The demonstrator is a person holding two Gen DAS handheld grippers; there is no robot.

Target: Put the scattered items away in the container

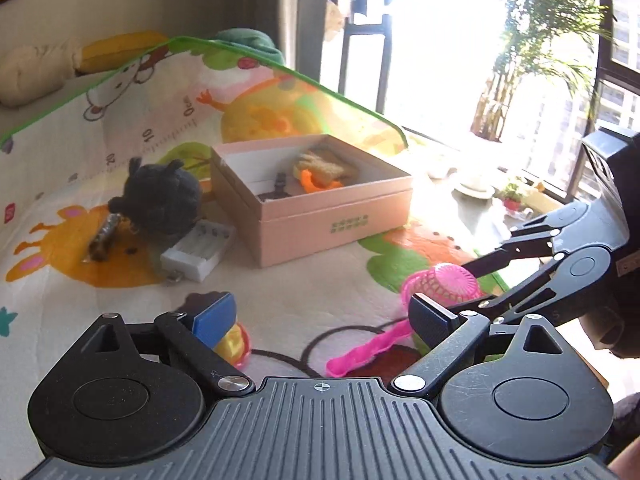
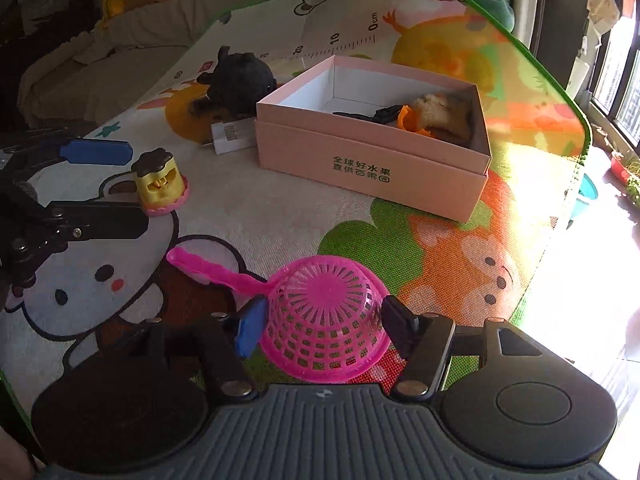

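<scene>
Right wrist view shows the right claw [image 2: 324,328] low over a cartoon-printed play mat [image 2: 280,216], its jaws straddling the upturned bowl of a pink toy strainer [image 2: 326,316]. The blue pad sits against the bowl's left side and the black pad just at its right edge; whether both press on the mesh I cannot tell. The strainer's handle runs away to the far left across the mat.

Beyond it, near the middle of the mat, stands the open pink box [image 2: 372,148], printed with green characters on its near wall. Inside, toward its right end, lie a tan plush toy [image 2: 444,114], an orange piece [image 2: 408,118] and a small black item [image 2: 384,114]. A dark plush toy [image 2: 240,80] and a white plastic case [image 2: 232,136] rest at the box's far left, on the mat.

A yellow and pink toy [image 2: 160,184] with a dark top stands on the mat at left, just beside the left claw [image 2: 116,186], whose jaws are spread wide with nothing between them. In the left wrist view this toy [image 1: 234,344] peeks out behind the blue pad.
</scene>
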